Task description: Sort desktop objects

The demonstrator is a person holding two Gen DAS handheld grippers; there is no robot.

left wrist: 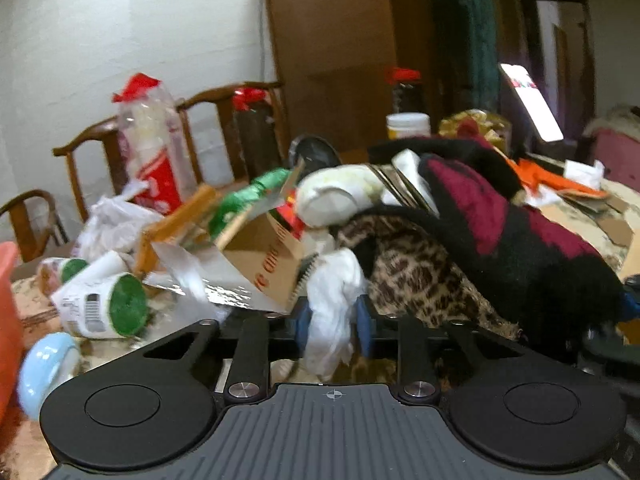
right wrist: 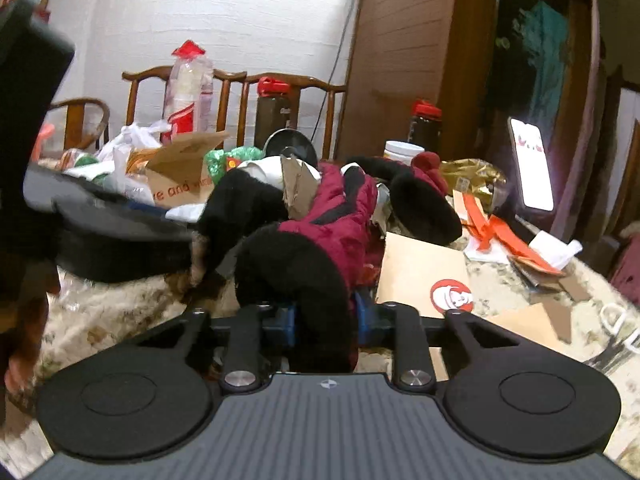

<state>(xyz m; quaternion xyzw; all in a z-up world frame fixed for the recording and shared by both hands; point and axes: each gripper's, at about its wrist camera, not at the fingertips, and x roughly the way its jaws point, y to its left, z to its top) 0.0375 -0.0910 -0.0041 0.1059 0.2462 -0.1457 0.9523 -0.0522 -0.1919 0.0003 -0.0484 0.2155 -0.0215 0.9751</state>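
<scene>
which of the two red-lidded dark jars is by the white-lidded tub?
The right-hand jar, just behind the white-lidded tub. The other jar stands against the chair backs.

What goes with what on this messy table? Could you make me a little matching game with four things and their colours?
Things:
1. fluffy coat
2. phone screen
3. crumpled bag
4. small bowl

Colours:
A. pale blue
B. glowing white
C. dark red and black
D. white plastic, pinched in the left gripper

Pairs: 1-C, 2-B, 3-D, 4-A
</scene>
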